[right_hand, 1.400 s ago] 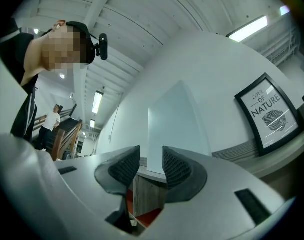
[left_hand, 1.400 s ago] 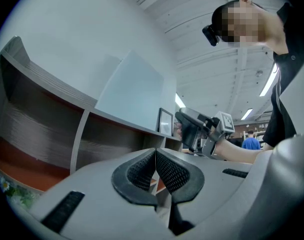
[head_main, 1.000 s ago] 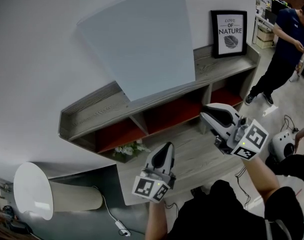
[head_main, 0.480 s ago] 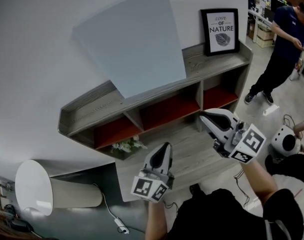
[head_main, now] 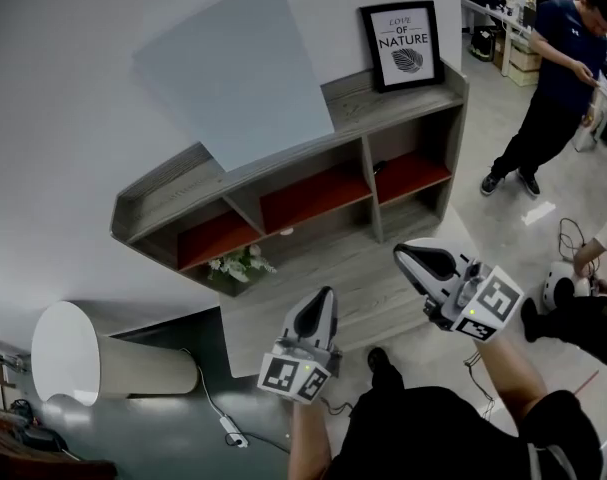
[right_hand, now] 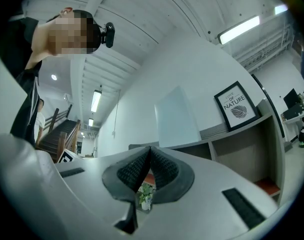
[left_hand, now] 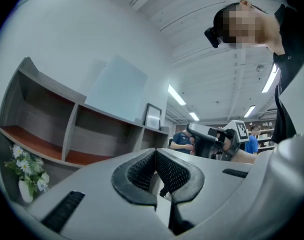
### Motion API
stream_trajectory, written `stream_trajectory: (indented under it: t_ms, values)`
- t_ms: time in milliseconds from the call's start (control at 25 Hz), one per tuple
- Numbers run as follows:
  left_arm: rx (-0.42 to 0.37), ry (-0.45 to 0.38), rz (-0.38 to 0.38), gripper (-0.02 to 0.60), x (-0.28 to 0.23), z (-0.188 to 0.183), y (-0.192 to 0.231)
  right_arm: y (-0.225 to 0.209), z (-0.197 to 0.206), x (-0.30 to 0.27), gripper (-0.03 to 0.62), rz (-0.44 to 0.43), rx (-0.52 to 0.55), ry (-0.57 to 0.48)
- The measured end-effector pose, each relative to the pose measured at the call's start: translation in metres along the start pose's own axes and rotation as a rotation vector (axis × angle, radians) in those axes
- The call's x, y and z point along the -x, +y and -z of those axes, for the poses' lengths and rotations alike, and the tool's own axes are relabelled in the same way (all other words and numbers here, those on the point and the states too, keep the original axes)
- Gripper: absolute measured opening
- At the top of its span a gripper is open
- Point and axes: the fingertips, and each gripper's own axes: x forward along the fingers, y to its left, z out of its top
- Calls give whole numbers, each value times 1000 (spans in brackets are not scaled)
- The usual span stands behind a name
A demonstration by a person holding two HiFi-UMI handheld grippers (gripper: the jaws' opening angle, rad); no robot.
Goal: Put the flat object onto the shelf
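Note:
The flat object, a pale blue-grey panel [head_main: 233, 73], stands on top of the grey wooden shelf [head_main: 163, 206] and leans against the white wall. It also shows in the left gripper view [left_hand: 116, 89] and the right gripper view [right_hand: 176, 116]. My left gripper [head_main: 326, 293] is shut and empty, held over the floor well in front of the shelf. My right gripper [head_main: 401, 253] is shut too, with nothing between its pads, and hangs to the right, equally clear of the shelf. Neither gripper touches the panel.
A framed "Nature" print [head_main: 399, 46] stands at the shelf's right end. A vase of white flowers [head_main: 238, 264] sits in a lower compartment. A white cylindrical lamp [head_main: 83, 363] and a cable [head_main: 228, 430] lie at the left. Another person [head_main: 553, 68] stands at the far right.
Both grippers have drawn back from the shelf, which now sits higher and further left in the head view. The panel has stayed leaning on the shelf top.

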Motion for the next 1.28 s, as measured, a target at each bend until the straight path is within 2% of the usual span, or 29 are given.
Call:
stream_trajectory:
  t_ms: [400, 760, 1040, 1280]
  values:
    - [24, 43, -13, 14, 58, 30, -86, 59, 21, 99, 14, 18, -41, 91]
    - [-3, 77, -8, 15, 103, 43, -158, 116, 17, 167, 14, 0, -76, 126]
    - [-30, 66, -18, 15, 130, 37, -194, 149, 16, 200, 14, 1, -57, 176]
    - [-69, 35, -23, 15, 140, 18, -200, 156, 9, 201, 14, 0, -55, 173]
